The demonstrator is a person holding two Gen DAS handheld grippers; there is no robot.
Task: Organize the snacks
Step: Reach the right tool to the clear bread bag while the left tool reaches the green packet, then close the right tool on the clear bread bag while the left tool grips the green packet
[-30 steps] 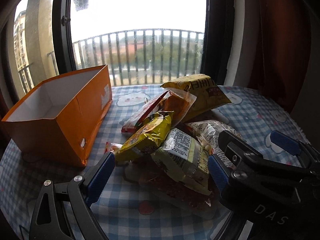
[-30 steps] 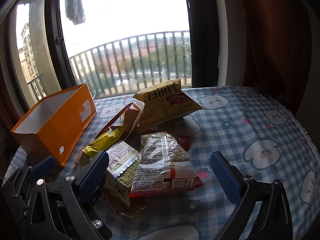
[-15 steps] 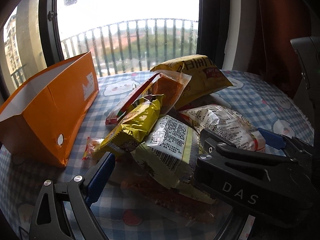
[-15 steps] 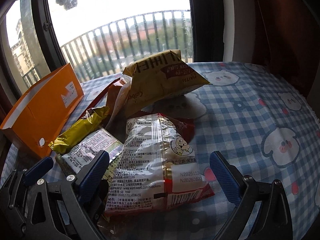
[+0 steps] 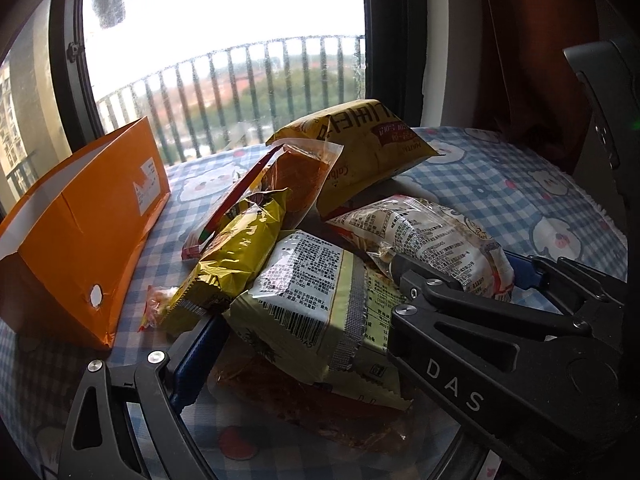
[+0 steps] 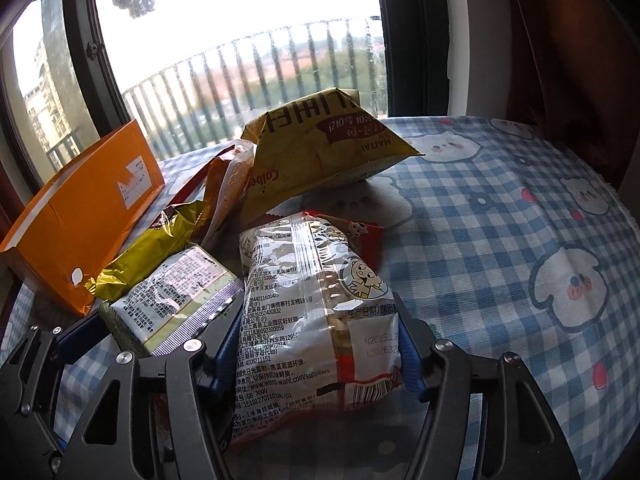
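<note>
From the left wrist view, the left gripper point(image 5: 296, 344) sits low at the near edge of the snack pile on the counter point(image 5: 500, 184); its left finger point(image 5: 200, 356) lies just beside the green pack point(image 5: 312, 304), its right finger is hidden behind the right gripper point(image 5: 480, 312), so whether its jaws are wide or closed on the pack I cannot tell; the green pack rests on a dark red pack point(image 5: 320, 408), with the gold pack point(image 5: 236, 260) leaning on its left edge and the clear pack point(image 5: 424, 236) to its right; behind stand a red-orange bag point(image 5: 296, 176) and the yellow bag point(image 5: 360, 152); the orange box point(image 5: 80, 232) stands open-topped to the left of the pile, apart from it; a small candy point(image 5: 154, 306) lies between box and gold pack. From the right wrist view, the right gripper point(image 6: 316, 356) has its jaws narrowed onto the clear pack point(image 6: 316, 320), blue pads pressing both long sides; the green pack point(image 6: 176, 296) lies just left of it, touching; the left gripper's blue finger point(image 6: 80, 332) shows beyond the green pack; the gold pack point(image 6: 148, 252) and yellow bag point(image 6: 316, 152) lie farther back, the orange box point(image 6: 84, 204) at the left; the checked cloth covers the counter point(image 6: 520, 240).
</note>
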